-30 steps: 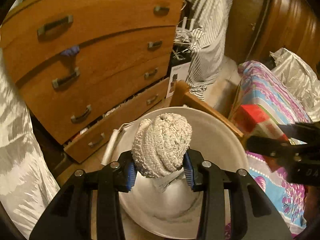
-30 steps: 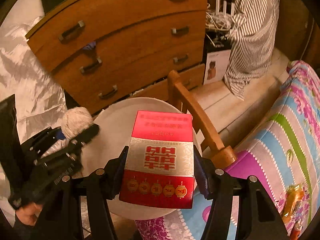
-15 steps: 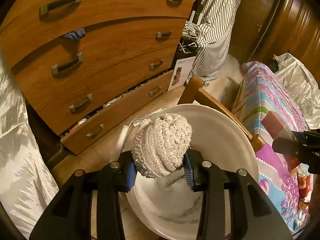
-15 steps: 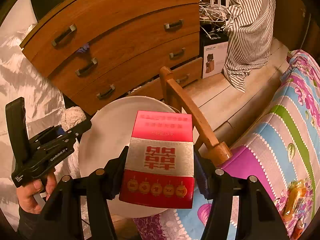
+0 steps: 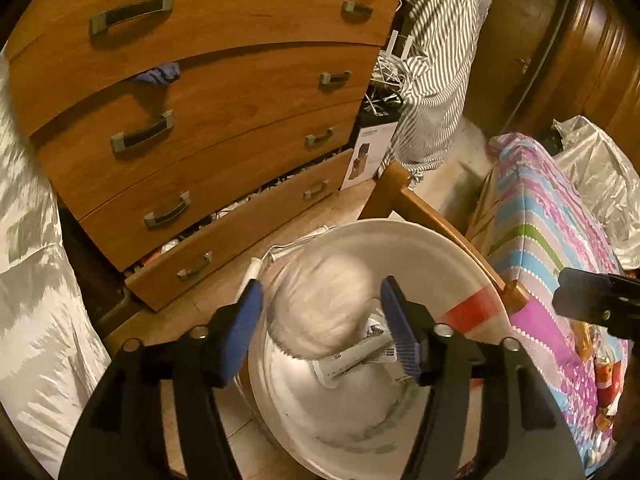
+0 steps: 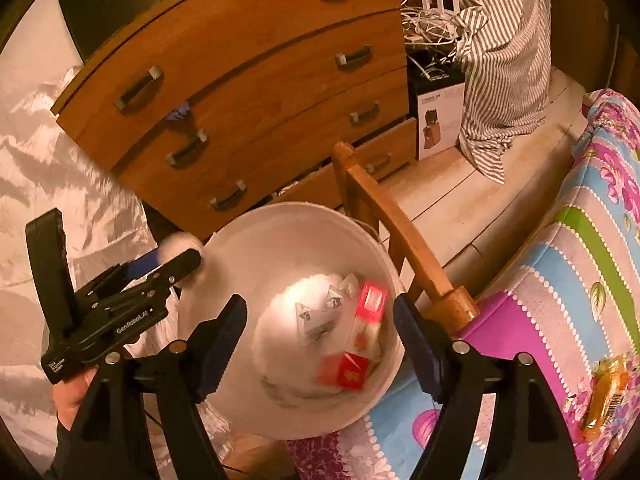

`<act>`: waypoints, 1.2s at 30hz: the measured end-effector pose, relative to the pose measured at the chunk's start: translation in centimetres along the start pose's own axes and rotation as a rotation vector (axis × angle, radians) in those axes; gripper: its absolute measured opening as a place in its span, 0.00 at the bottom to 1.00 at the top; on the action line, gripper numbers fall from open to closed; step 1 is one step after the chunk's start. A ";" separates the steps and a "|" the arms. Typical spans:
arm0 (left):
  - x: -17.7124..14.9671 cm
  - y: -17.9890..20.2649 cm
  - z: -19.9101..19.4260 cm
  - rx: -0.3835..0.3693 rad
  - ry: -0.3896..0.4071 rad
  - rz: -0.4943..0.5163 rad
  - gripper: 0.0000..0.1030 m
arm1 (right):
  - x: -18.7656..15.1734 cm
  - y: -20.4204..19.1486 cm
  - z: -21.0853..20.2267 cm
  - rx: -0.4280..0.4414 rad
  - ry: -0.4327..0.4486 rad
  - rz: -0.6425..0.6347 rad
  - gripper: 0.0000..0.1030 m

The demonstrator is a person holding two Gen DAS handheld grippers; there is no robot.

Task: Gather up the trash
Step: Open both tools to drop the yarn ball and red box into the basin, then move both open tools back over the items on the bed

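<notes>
A white bucket (image 5: 404, 229) stands on the floor below both grippers. My left gripper (image 5: 322, 332) hangs over it with its jaws opening. A whitish knitted ball (image 5: 320, 308), blurred, is loose between the blue pads (image 5: 244, 330) and touches neither. My right gripper (image 6: 320, 344) is over the same bucket (image 6: 280, 210), its jaws opening too. The red and silver box (image 6: 362, 336), blurred, lies free down inside the bucket among crumpled paper (image 6: 316, 316). Each gripper shows in the other's view: the left gripper (image 6: 120, 312) and the right gripper (image 5: 596, 304).
A wooden dresser (image 5: 208, 92) with its bottom drawer ajar stands behind the bucket. A wooden bed rail (image 6: 400, 232) runs beside the rim. The flowered bedcover (image 6: 560, 280) at right holds an orange wrapper (image 6: 604, 396). Shiny silver sheeting (image 5: 28, 280) lies at left.
Both grippers have opened. The knitted ball has slipped from the left pads and the red box has dropped from the right pads into the bucket.
</notes>
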State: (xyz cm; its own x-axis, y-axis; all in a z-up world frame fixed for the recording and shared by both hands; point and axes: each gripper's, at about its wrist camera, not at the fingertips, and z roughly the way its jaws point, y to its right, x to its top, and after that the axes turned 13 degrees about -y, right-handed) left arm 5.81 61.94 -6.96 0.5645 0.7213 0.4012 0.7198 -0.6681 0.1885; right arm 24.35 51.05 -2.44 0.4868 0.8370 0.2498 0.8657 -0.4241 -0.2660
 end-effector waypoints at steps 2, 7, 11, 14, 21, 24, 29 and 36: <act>0.0 0.0 -0.1 0.001 0.003 0.002 0.60 | 0.0 0.1 -0.5 0.003 0.011 0.003 0.74; 0.0 0.4 -0.4 -0.001 0.008 0.010 0.60 | -0.3 0.5 -1.2 0.011 0.022 0.013 0.74; -0.2 0.8 -0.7 0.001 0.016 0.016 0.60 | -0.8 0.8 -1.5 0.011 0.025 0.018 0.74; -0.3 1.2 -0.9 0.005 0.018 0.023 0.60 | -1.3 1.2 -1.7 0.010 0.030 0.023 0.74; -1.5 2.5 -2.4 0.018 0.050 0.050 0.60 | -5.4 1.9 -5.3 -0.034 0.156 0.006 0.75; -2.9 4.5 -3.2 0.002 0.076 0.090 0.60 | -10.2 2.4 -8.0 -0.131 0.286 -0.011 0.80; -6.0 10.6 -3.4 -0.056 0.087 0.219 0.60 | -21.3 6.4 -11.7 -0.285 0.451 0.041 0.82; -13.0 23.4 -0.6 -0.180 0.003 0.487 0.60 | -37.3 15.7 -13.8 -0.355 0.473 0.224 0.82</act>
State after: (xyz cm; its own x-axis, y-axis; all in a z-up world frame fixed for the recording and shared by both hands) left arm 15.10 36.80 -7.21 0.8153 0.3186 0.4835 0.2926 -0.9472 0.1307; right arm 21.36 8.39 -3.07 0.5893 0.5056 0.6301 0.6833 -0.7281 -0.0548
